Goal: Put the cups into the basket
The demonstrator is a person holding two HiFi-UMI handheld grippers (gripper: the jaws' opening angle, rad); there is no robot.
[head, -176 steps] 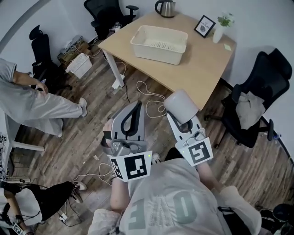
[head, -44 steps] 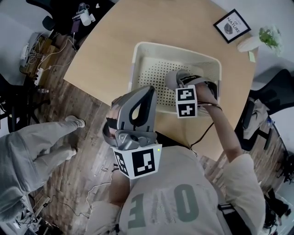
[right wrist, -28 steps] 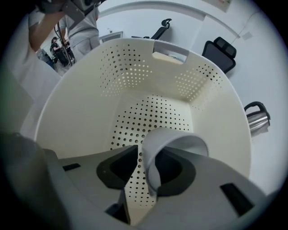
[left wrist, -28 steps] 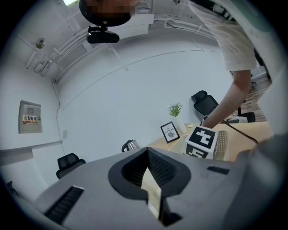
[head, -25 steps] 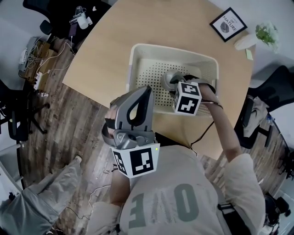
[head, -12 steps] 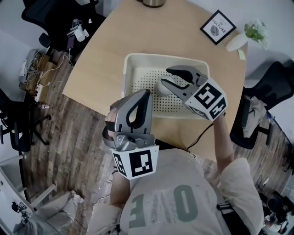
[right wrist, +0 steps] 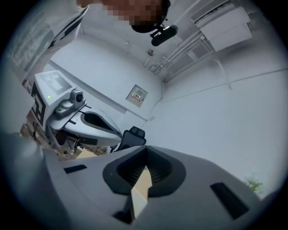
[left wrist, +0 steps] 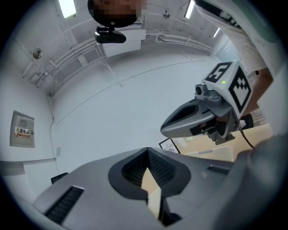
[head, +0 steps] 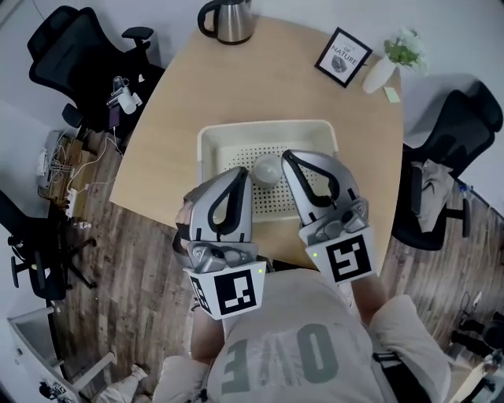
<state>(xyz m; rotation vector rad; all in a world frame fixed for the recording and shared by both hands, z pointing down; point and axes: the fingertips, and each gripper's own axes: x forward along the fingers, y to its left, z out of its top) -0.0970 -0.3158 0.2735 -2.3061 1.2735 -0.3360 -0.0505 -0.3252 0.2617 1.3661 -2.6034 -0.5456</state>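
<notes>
A pale grey cup [head: 265,168] lies inside the cream perforated basket [head: 206,138] on the wooden table [head: 169,110]. My right gripper [head: 290,156] is held above the basket's near right side, shut and empty, its tip just right of the cup. Beside it my left gripper [head: 241,171] is shut with nothing in it, over the basket's near edge. In the left gripper view my left gripper [left wrist: 147,152] has its jaws pressed together, pointing up at the wall, with the right gripper [left wrist: 198,117] alongside. The right gripper view shows the right gripper [right wrist: 145,158] shut too.
A steel kettle [head: 228,20], a framed picture [head: 342,57] and a small potted plant [head: 387,61] stand at the table's far edge. Black office chairs stand to the left [head: 75,47] and right [head: 449,149]. Wooden floor with cables lies to the left.
The right gripper let go of the cup in the basket, drew back toward the body and shut. The left gripper stayed as it was.
</notes>
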